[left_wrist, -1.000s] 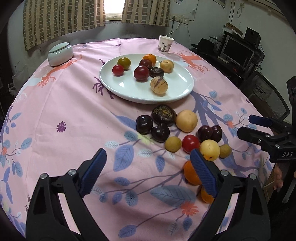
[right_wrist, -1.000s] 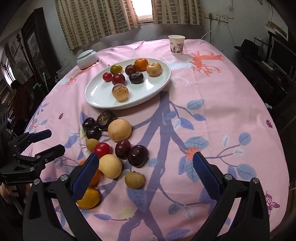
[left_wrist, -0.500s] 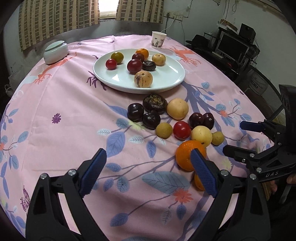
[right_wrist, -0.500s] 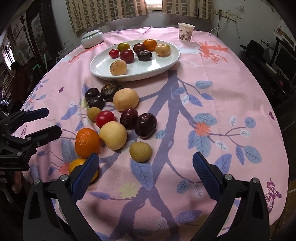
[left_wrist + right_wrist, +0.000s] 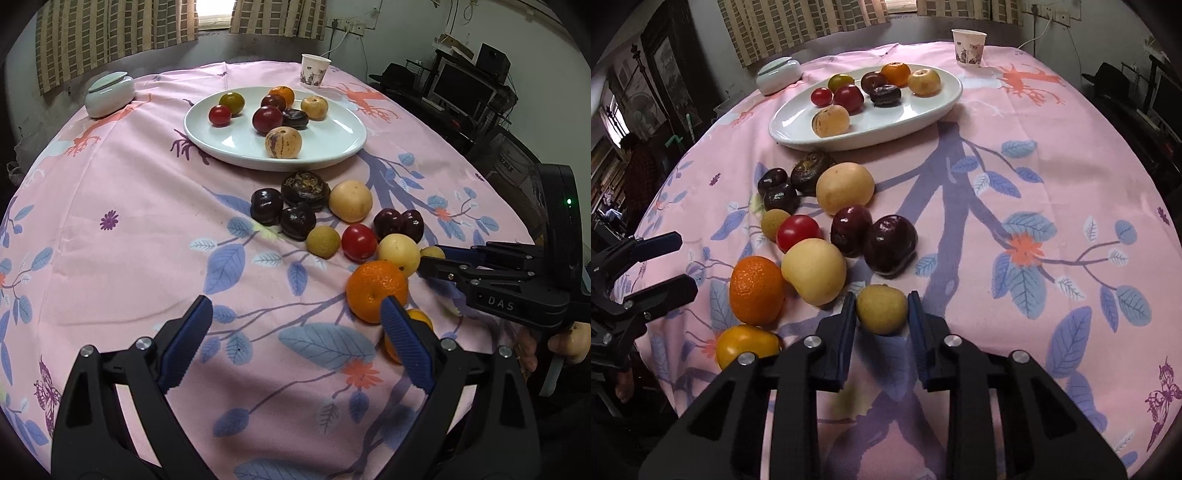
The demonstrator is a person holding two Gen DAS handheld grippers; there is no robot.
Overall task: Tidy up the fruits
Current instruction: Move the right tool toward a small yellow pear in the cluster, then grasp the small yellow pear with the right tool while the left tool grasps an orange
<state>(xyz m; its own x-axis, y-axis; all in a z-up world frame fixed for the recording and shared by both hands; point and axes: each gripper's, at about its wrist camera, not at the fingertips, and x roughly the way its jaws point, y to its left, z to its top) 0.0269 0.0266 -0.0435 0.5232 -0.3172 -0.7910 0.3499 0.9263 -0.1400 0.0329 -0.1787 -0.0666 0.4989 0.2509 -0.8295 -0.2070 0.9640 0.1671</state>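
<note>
So our right gripper [image 5: 882,308] just clamped its jaws onto the small yellow fruit [image 5: 882,308] on the cloth [image 5: 1015,177], at about 4 o'clock from the pear [image 5: 813,270]. Our left gripper [image 5: 291,341] is wide open with nothing in it, the orange [image 5: 375,291] at its 1 o'clock. The plate [image 5: 332,142] is up at 12.

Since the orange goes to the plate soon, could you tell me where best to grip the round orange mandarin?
Grip the round orange mandarin across its middle, coming from above: a pale yellow fruit touches one side, so probably set the fingers clear of that contact.
</note>
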